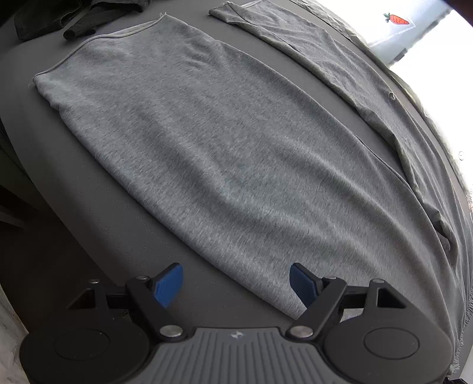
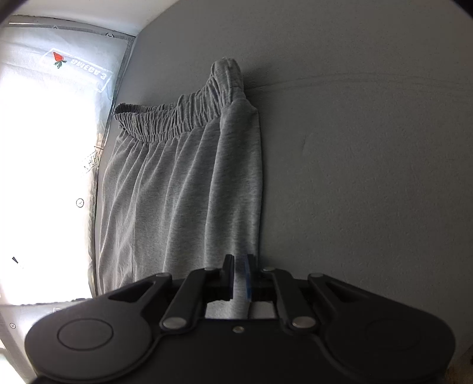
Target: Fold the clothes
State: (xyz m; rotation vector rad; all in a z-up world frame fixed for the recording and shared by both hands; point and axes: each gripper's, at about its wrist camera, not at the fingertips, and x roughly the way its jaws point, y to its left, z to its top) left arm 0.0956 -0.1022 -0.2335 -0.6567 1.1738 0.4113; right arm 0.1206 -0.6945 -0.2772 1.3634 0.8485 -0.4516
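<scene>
Two grips: my right fingers (image 2: 239, 276) pinch the trousers (image 2: 183, 189); my left fingers (image 1: 236, 285) gape, so cloth may sag unevenly.

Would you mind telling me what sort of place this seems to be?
Probably a home laundry-folding spot: grey trousers spread on a dark padded surface, dark clothes piled behind, and a bright window alongside.

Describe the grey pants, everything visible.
The pants are heather-grey jersey knit, lying mostly flat on a dark grey table. Two long legs stretch away in the left wrist view, hems at the far end, lightly rippled. The right wrist view shows a gathered elastic waistband. The right gripper is shut on a fold of the fabric; the left gripper hangs open at the near edge.
</scene>
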